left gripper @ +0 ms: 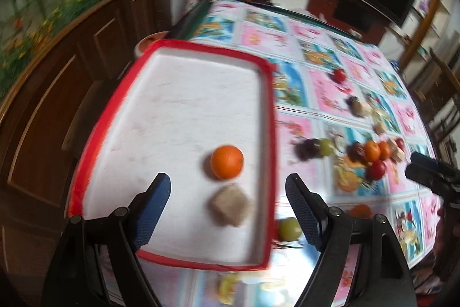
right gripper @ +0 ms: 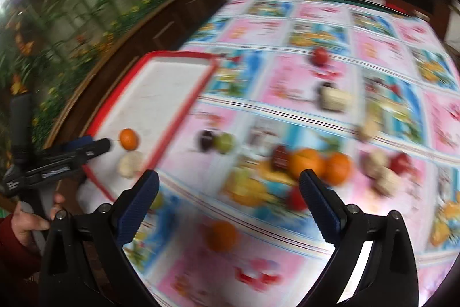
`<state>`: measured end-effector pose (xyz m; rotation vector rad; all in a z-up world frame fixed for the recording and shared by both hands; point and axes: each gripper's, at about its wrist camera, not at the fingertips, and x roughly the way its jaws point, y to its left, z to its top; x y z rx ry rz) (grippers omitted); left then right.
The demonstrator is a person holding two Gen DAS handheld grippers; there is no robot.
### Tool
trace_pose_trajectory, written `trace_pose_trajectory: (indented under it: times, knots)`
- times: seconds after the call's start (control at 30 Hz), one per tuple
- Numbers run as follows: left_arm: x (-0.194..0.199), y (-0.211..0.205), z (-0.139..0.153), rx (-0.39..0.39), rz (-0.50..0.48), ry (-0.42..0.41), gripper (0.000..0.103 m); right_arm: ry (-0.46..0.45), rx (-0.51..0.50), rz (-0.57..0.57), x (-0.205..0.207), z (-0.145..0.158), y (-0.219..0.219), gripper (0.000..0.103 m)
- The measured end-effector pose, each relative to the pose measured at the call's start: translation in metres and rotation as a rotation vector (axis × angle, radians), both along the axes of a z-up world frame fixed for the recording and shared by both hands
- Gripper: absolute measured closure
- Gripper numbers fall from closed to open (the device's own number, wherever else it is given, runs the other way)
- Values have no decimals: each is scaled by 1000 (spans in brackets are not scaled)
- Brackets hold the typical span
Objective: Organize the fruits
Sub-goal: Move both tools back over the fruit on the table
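Left gripper (left gripper: 227, 209): jaws spread wide, nothing between the pads, hanging over the near end of the tray (left gripper: 126, 94).
Right gripper (right gripper: 228, 200): jaws spread wide too and empty, out over the tablecloth (right gripper: 316, 71), well to the right of the tray.
In the tray: an orange (left gripper: 227, 166) sits just ahead of the left jaws, and a tan lump (left gripper: 230, 209) lies right between them, low on the white floor. Neither is touched.
Loose fruit: a green grape (left gripper: 289, 228) lies just outside the tray's red rim, hard by the left gripper's right finger. Ahead of the right jaws sits the main heap, with two oranges (right gripper: 319, 163) touching side by side, a red fruit (right gripper: 296, 199) just by the right finger, and one more orange (right gripper: 222, 235) below and between the jaws.
Risk, rolling: round fruit on a slick cloth. A finger that nudges instead of straddling probably sends it off across the table.
Risk, crowding: those paired oranges touch, so closing on one likely shoves its neighbour.
Risk, blur: both views smear, so which heap item is which stays hard to tell; a wrong pick is possible.
Risk, tray: a left finger clipping the rim could shift the tray and set the orange inside rolling.
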<state>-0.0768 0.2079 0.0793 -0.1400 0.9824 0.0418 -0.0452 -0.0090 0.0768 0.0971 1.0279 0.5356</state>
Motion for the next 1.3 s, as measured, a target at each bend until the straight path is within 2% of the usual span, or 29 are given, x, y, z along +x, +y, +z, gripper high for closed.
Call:
trace_pose_trajectory:
  times: [0.23,0.5,0.63,0.8,0.83,0.9,1.07,1.13,1.2,1.3]
  knots:
    - [2,-53,-4,-25,-122,22,21,46,-24,-131,-2,-10,-60,5]
    - [-1,-110,-22,-47,-257,93,21,64,-40,-152,-12,-21,-88,5]
    - [-5,-126,-30,-42,-300,126,21,69,-49,-156,-11,-27,-98,5]
    - [-5,-131,-41,-73,-302,163,21,96,-27,-199,-1,-32,-116,7]
    - [-5,-133,-44,-74,-303,169,21,102,-15,-195,1,-32,-116,10]
    - [-4,-137,-46,-70,-306,176,22,113,-4,-167,5,-32,-110,22]
    - [-2,-142,-50,-67,-314,175,22,129,18,-67,12,-37,-78,27]
    - [0,-142,-52,-76,-310,181,25,133,21,-43,13,-40,-67,29]
    - [1,-142,-54,-96,-311,193,35,139,14,-27,17,-43,-58,32]
    - [3,-141,-57,-118,-309,207,41,155,4,-17,22,-48,-50,36]
